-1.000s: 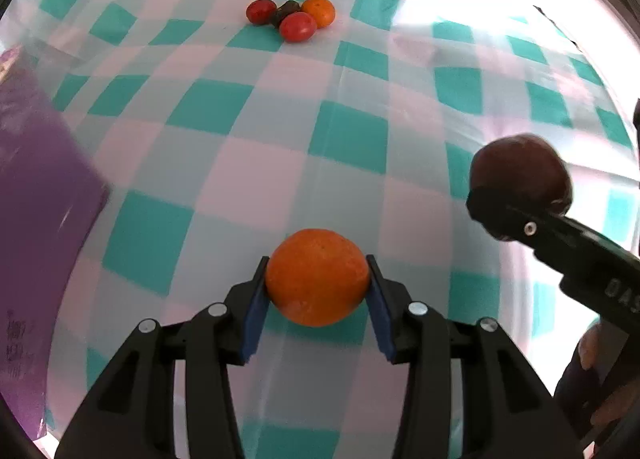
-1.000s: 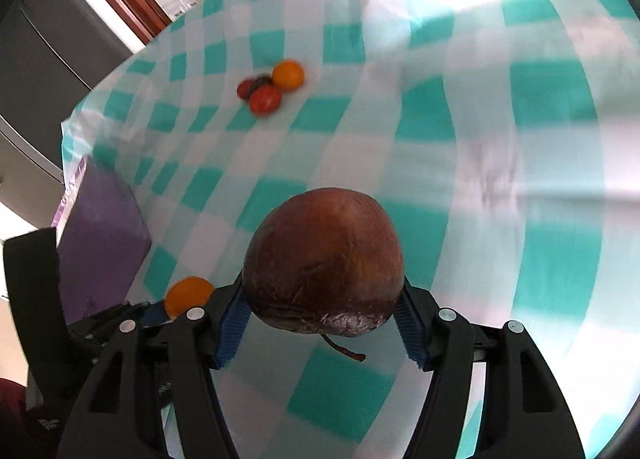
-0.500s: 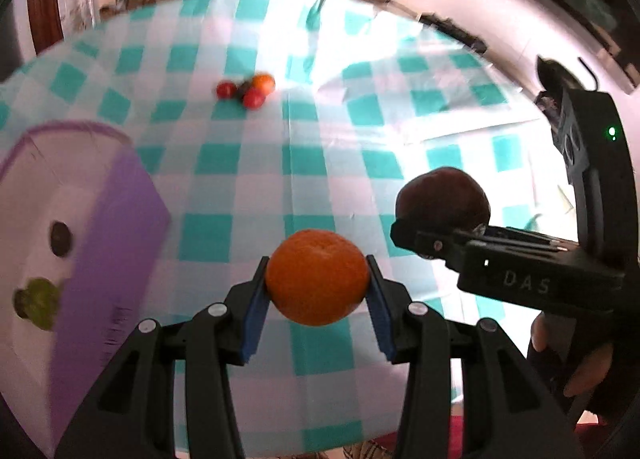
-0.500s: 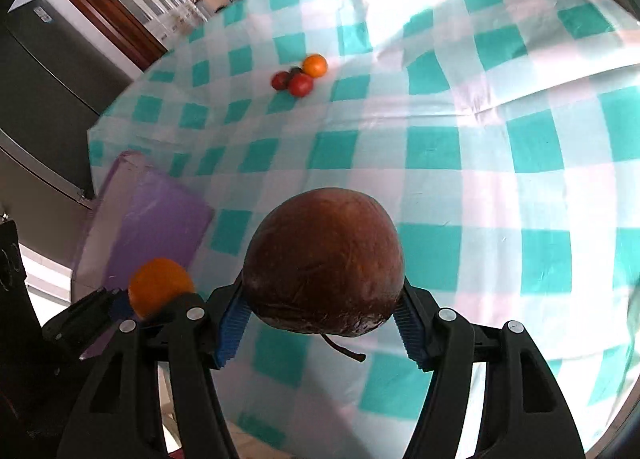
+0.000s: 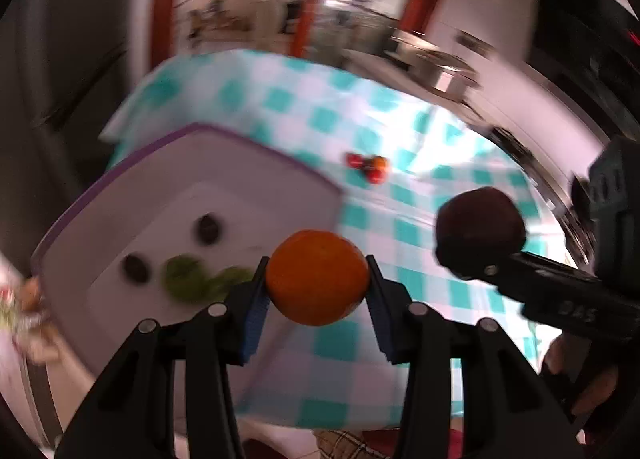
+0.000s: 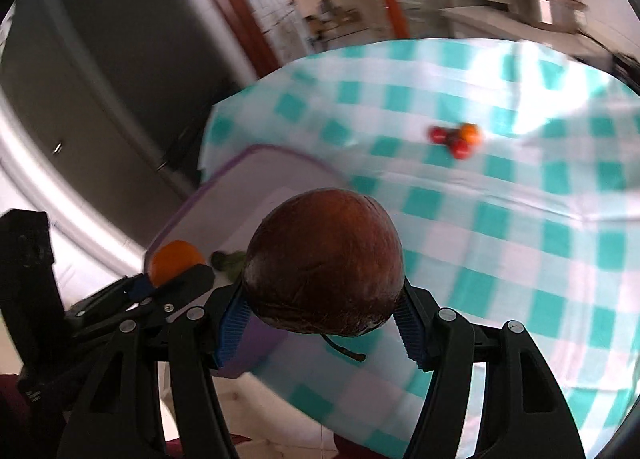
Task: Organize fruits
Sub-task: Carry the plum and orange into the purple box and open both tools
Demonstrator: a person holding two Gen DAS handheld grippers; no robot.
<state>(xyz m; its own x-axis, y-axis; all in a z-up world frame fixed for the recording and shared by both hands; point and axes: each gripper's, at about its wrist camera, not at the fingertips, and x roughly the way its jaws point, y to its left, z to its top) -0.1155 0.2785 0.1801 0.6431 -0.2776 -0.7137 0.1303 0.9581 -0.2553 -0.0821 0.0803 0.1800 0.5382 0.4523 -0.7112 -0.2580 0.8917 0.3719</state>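
Note:
My left gripper (image 5: 316, 293) is shut on an orange (image 5: 317, 277), held in the air over the near right edge of a purple-rimmed white tray (image 5: 132, 199). The tray holds two dark fruits (image 5: 208, 228) and green fruits (image 5: 188, 279). My right gripper (image 6: 322, 317) is shut on a dark brown round fruit (image 6: 324, 263) with a stem, held above the table's near edge, right of the tray (image 6: 256, 179). It also shows in the left wrist view (image 5: 480, 219). The orange shows in the right wrist view (image 6: 176, 261).
A small cluster of red and orange fruits (image 5: 370, 167) lies on the teal checked tablecloth (image 5: 400, 227) beyond the tray; it also shows in the right wrist view (image 6: 456, 139). A dark refrigerator (image 6: 100, 99) stands left. A kitchen counter is behind the table.
Both grippers rose and pulled back from the table with their fruits. The left gripper swung left, so the tray's inside now fills the left of its view.

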